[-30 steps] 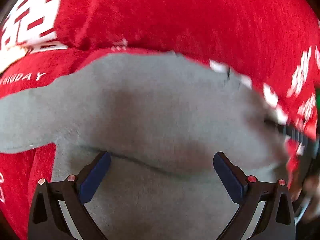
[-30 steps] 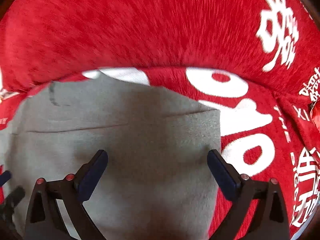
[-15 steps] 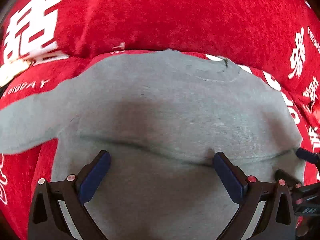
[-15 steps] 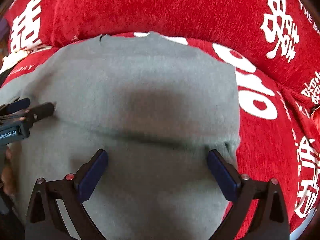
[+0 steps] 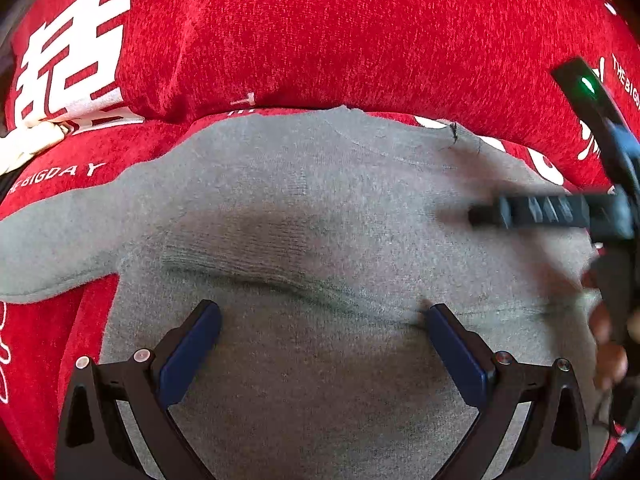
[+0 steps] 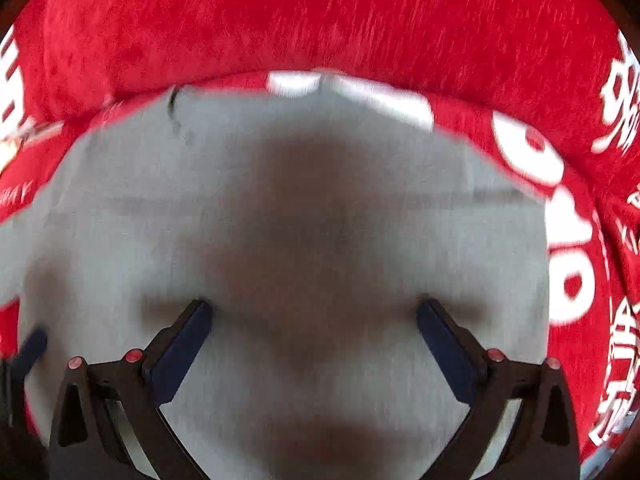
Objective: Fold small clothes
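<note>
Left-wrist view: I am holding the left gripper (image 5: 322, 320) low over the small grey knitted sweater (image 5: 320, 208), its two blue-padded fingers (image 5: 188, 356) spread wide apart with nothing between them. The sweater is lying spread on the red plush cover with white lettering (image 5: 320, 32), its neckline pointing toward the raised red bolster behind it, and one sleeve (image 5: 52, 240) is reaching out to the left of the sweater's body. A shallow crease is running across the knit just ahead of the pads. At the right side of the sweater, the black body of the right gripper (image 5: 552, 210) is appearing blurred above the cloth, with a green light glowing on it and the operator's hand (image 5: 608, 344) partly showing beside it.

Right-wrist view: I am keeping the right gripper (image 6: 314, 320) over the same sweater (image 6: 320, 220), fingers (image 6: 178, 352) likewise parted and gripping nothing. This view is smeared by motion. The sweater is filling the middle, with the red cover (image 6: 320, 12) showing beyond its neckline and along its right edge.
</note>
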`<state>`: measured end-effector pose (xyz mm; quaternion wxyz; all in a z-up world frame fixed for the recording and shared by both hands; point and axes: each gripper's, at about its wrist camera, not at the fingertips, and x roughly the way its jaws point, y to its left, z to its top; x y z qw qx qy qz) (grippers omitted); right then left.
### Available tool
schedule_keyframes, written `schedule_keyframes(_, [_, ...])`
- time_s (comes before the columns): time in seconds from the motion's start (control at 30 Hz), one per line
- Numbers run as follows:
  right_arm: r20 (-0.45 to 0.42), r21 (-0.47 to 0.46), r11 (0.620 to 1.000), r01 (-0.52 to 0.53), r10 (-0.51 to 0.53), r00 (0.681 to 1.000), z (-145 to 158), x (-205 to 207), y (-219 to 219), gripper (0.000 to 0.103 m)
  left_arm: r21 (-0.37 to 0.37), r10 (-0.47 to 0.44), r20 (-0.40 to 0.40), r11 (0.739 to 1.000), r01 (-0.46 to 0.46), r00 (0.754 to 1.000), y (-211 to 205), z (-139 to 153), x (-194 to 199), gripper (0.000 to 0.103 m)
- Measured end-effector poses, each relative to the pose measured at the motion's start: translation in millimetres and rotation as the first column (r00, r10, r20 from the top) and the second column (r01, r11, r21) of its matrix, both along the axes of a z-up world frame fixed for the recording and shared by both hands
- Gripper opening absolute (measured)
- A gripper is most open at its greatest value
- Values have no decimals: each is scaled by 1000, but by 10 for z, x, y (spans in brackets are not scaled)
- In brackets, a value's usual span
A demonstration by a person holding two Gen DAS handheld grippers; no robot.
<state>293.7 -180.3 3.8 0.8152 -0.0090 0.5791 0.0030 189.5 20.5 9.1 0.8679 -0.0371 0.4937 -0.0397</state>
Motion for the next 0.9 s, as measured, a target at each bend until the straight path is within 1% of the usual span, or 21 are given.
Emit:
schedule_keyframes(0.07, [-20,22,998,64,-63,998,-13,132,-74,103,4,-3,-6,1000,3,1000,-3,7,8,103])
schedule_keyframes(0.13, [-35,58,994,97,-95,995,39,179,-132,103,4,-20,-39,1000,20,999,3,57,35,103])
schedule_keyframes(0.17, [-36,81,991,105,-103,994,95,160,-168,103,-8,-24,-48,1000,24,999,20,95,49,103])
schedule_keyframes(0.23, [11,114,989,92,-94,995,247,48,-241,103,-63,9,-34,998,-11,999,113,230,80,103])
schedule_keyframes(0.3, [49,85,992,96,-100,994,333,-61,-315,103,-127,67,-16,989,-69,998,195,365,181,103])
schedule_keyframes(0.37, [34,80,991,107,-110,993,293,-108,-370,103,-167,99,-39,981,-104,994,195,429,397,103])
schedule_keyframes(0.4, [18,81,991,111,-112,993,246,-123,-384,103,-169,89,-61,981,-99,994,152,431,524,103])
schedule_keyframes(0.47, [-36,57,993,103,-101,994,61,-139,-428,103,-137,33,-135,989,-52,990,2,315,781,103])
schedule_keyframes(0.5, [-34,34,996,79,-78,996,20,-190,-413,103,-75,17,-177,997,-31,984,-74,199,855,103])
schedule_keyframes(0.53, [-13,11,999,47,-47,999,29,-255,-390,103,24,0,-158,1000,4,987,-152,161,870,103])
schedule_keyframes(0.57, [-11,-11,1000,29,-30,1000,42,-307,-373,103,89,-30,-124,995,42,992,-215,174,848,103])
schedule_keyframes(0.6, [-16,-33,999,15,-15,1000,63,-385,-369,103,124,-63,-96,990,74,993,-246,197,796,103])
schedule_keyframes(0.63, [-15,-46,999,4,-4,1000,103,-498,-388,103,121,-67,-93,990,78,993,-227,231,769,103])
schedule_keyframes(0.67, [-1,-61,998,3,-3,1000,150,-592,-412,103,97,-59,-107,993,69,993,-178,275,757,103])
schedule_keyframes(0.7, [20,-73,997,8,-7,1000,200,-670,-431,103,57,-33,-114,998,40,993,-106,337,752,103])
schedule_keyframes(0.73, [48,-73,997,17,-14,999,259,-752,-451,103,20,-7,-106,1000,9,994,-43,404,751,103])
schedule_keyframes(0.77, [65,-48,998,30,-27,998,306,-828,-460,103,-32,22,-94,999,-25,995,31,475,727,103])
schedule_keyframes(0.8, [64,-17,999,40,-39,997,319,-872,-442,103,-66,39,-94,997,-45,995,85,522,694,103])
schedule_keyframes(0.83, [56,23,999,41,-43,998,320,-951,-412,103,-91,49,-98,994,-58,994,116,553,635,103])
schedule_keyframes(0.87, [58,39,999,31,-33,998,316,-1024,-362,103,-102,48,-103,993,-59,994,134,567,547,103])
schedule_keyframes(0.9, [65,38,999,3,-6,998,297,-1120,-281,103,-93,39,-108,994,-49,993,130,559,475,103])
